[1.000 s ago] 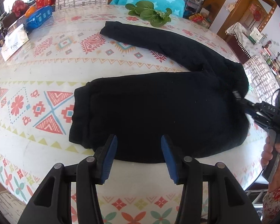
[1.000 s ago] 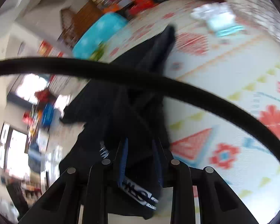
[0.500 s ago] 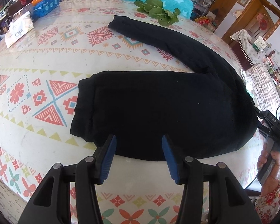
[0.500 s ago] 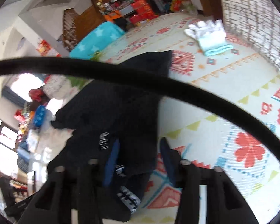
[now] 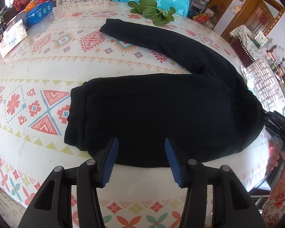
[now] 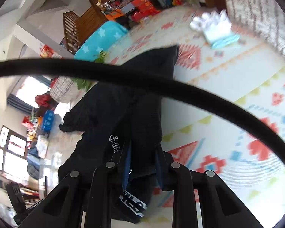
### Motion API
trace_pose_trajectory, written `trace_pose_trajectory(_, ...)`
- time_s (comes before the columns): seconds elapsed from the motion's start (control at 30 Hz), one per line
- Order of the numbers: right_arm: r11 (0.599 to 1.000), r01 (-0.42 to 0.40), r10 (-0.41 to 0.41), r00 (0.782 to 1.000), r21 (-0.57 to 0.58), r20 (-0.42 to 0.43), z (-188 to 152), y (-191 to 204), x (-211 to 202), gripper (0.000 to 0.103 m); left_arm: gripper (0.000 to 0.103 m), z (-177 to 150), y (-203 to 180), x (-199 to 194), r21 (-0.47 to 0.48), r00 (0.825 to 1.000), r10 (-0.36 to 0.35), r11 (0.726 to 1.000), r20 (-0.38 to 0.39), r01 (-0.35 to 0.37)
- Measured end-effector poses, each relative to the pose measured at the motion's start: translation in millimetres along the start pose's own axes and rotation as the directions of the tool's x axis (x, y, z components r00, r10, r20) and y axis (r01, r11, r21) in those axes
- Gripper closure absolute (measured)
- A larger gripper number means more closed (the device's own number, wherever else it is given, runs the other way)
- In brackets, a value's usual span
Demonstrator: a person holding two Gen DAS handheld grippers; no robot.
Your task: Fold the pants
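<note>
Black pants [image 5: 161,114] lie on the patterned table. One leg is doubled over near me. The other leg [image 5: 152,36] stretches to the far side. My left gripper [image 5: 140,159] is open and empty, just above the near edge of the folded leg. My right gripper [image 5: 275,125] is at the waist end on the right. In the right wrist view it [image 6: 142,163] is shut on the pants' waistband [image 6: 146,148], with black fabric bunched between the blue pads.
Green leafy vegetables [image 5: 152,11] lie at the far edge. A blue package [image 5: 39,13] and a white "Face" box [image 5: 13,38] sit far left. White gloves on a blue cloth [image 6: 216,28] lie beyond the pants. A black cable [image 6: 161,83] crosses the right wrist view.
The right gripper opened briefly half a second ago and has closed again on the waistband. The left gripper stayed open and shifted slightly nearer the folded leg.
</note>
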State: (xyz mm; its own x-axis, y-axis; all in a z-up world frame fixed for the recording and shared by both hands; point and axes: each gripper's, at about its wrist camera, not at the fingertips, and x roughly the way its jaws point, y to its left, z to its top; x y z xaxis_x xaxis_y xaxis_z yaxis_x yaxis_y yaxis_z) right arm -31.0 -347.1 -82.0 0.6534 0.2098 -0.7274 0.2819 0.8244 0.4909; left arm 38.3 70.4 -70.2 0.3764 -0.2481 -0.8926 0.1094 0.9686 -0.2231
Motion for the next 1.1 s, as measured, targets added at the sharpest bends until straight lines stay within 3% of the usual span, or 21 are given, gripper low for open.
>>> trace_pose_trajectory(0.03,0.996,0.082,-0.082,0.996,-0.024,0.023,2,-1,-11,0.081,0.053,1,0,1,-0.002,1.000,-0.004,1.000,-0.002,0.004)
trace_pose_trajectory(0.1,0.953,0.300,-0.296,0.952,-0.049,0.072,6,-8,-29,0.084,0.053,2,-1,3,-0.002,1.000,-0.003,1.000,-0.005,0.003)
trace_pose_trajectory(0.13,0.912,0.408,-0.404,0.911,-0.042,0.087,8,-14,-35,0.084,0.053,3,-2,5,0.000,1.000,-0.002,1.000,-0.007,0.002)
trace_pose_trajectory(0.2,0.793,0.610,-0.608,0.790,0.005,0.074,10,-38,-43,0.084,0.053,4,-4,6,0.005,1.000,-0.003,1.000,-0.010,0.003)
trace_pose_trajectory(0.23,0.767,0.640,-0.641,0.765,0.042,0.064,11,-50,-47,0.084,0.053,4,-6,7,0.012,1.000,-0.002,1.000,-0.010,0.002)
trace_pose_trajectory(0.33,0.850,0.515,-0.525,0.846,0.110,0.092,6,-63,-62,0.083,0.053,4,-11,9,0.029,1.000,0.003,1.000,-0.011,-0.003)
trace_pose_trajectory(0.43,0.947,0.321,-0.321,0.940,0.018,0.117,0,-21,-42,0.083,0.053,7,-15,14,0.035,1.000,0.009,0.999,-0.021,-0.008)
trace_pose_trajectory(0.5,0.986,0.161,-0.157,0.985,-0.049,0.071,-6,4,-18,0.083,0.053,9,-18,15,0.030,1.000,0.003,1.000,-0.024,-0.002)
trace_pose_trajectory(0.57,0.990,0.095,-0.094,0.995,-0.103,0.020,-16,25,7,0.083,0.053,10,-21,15,0.034,1.000,-0.001,0.999,-0.018,0.002)
trace_pose_trajectory(0.63,0.987,0.085,-0.089,0.996,-0.137,-0.020,-20,34,31,0.083,0.053,10,-22,14,0.043,1.000,0.001,0.999,-0.009,0.000)
trace_pose_trajectory(0.73,0.971,0.189,-0.209,0.968,-0.145,-0.138,-18,25,80,0.081,0.053,9,-18,12,0.048,1.000,0.019,0.999,0.000,-0.019)
trace_pose_trajectory(0.77,0.969,0.197,-0.212,0.973,-0.148,-0.088,-13,20,75,0.081,0.053,9,-14,11,0.045,1.000,0.025,0.999,0.004,-0.025)
trace_pose_trajectory(0.83,0.969,0.198,-0.218,0.966,-0.148,-0.136,-10,19,85,0.079,0.052,11,-3,6,0.028,0.999,0.037,0.999,0.016,-0.038)
trace_pose_trajectory(0.9,0.970,0.190,-0.208,0.972,-0.152,-0.113,-7,23,82,0.079,0.052,15,10,2,0.005,0.998,0.047,0.999,0.030,-0.047)
trace_pose_trajectory(1.03,0.956,0.188,-0.193,0.981,-0.224,0.000,19,52,62,0.079,0.052,39,37,-3,-0.032,0.997,0.053,0.998,0.056,-0.051)
trace_pose_trajectory(1.1,0.945,0.195,-0.180,0.980,-0.264,0.081,37,77,51,0.071,0.052,62,48,-3,-0.045,0.996,0.053,0.998,0.077,-0.050)
